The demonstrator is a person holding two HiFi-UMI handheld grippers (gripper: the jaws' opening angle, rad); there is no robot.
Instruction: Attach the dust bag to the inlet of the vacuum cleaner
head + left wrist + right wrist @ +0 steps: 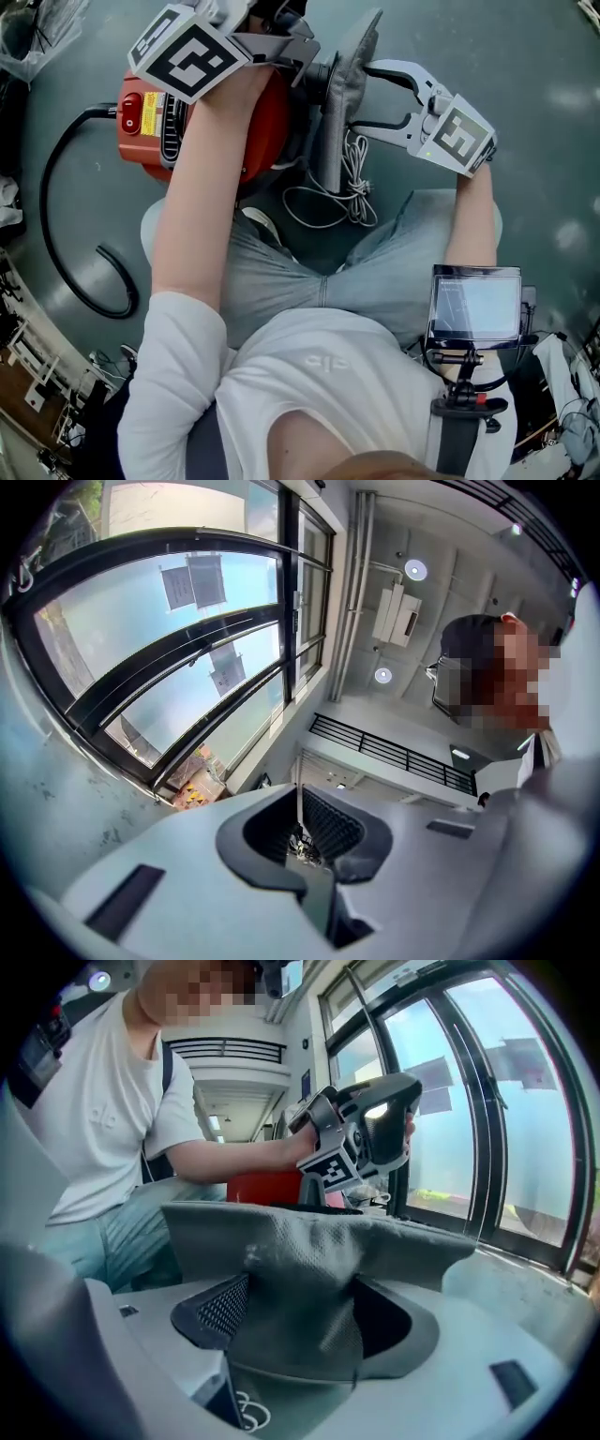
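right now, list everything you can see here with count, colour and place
vacuum cleaner: one, red, top left of head view
hose: one, black, curling at far left
dust bag: one, grey, right of the vacuum cleaner
cable: one, white, coiled below the dust bag
screen: one, dark-framed, lower right
windows: several, black-framed, behind
left gripper: one, shut, empty
right gripper: one, shut on the dust bag

Left hand-held gripper (300, 844) closed, right one (298, 1330) clamped.

Daylight floods from the windows (141, 639) — fisheye edges bend (corners black); head view dimmer.
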